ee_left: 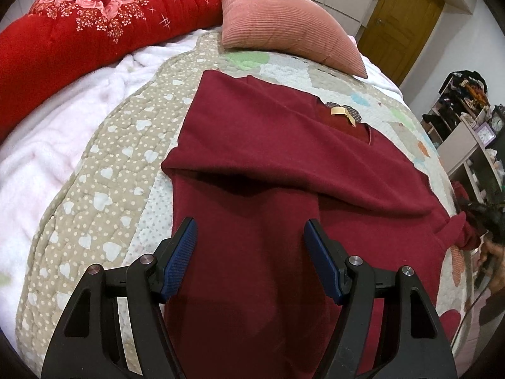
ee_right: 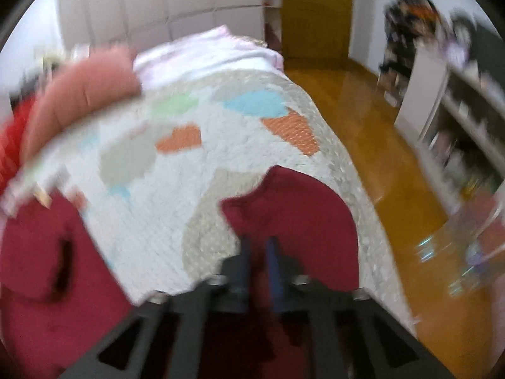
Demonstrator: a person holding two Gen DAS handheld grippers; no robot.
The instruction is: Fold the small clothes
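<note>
A: Start at the left edge. What lies there?

B: In the left wrist view, a red floral blanket (ee_left: 79,28) is bunched at the far left, with a white fleece blanket (ee_left: 63,132) under it. Next comes the beige border of the patchwork quilt (ee_left: 104,189), printed with hearts and dots.

A: And the garment?

B: The maroon sweater (ee_left: 268,164) lies flat on the quilt, roughly in the middle, neck opening towards the far side with a tan label (ee_left: 342,113) showing in it. One sleeve is folded across the body, making a dark crease.

A: What is the left gripper doing?

B: The left gripper (ee_left: 251,252) hangs over the lower part of the sweater, jaws well apart, with only cloth beneath them, nothing pinched.

A: Further right?

B: A pink ribbed pillow (ee_left: 284,22) sits behind the sweater, then a wooden door (ee_left: 404,25) and cluttered shelves (ee_left: 467,132).

A: And the other sleeve?

B: At the right edge it runs off to the bed's side. The right wrist view is blurred, but there the right gripper (ee_right: 258,249) has its blue pads drawn close together, clamped on a fold of that maroon cloth at the quilt's edge, above the wooden floor (ee_right: 378,164).
</note>
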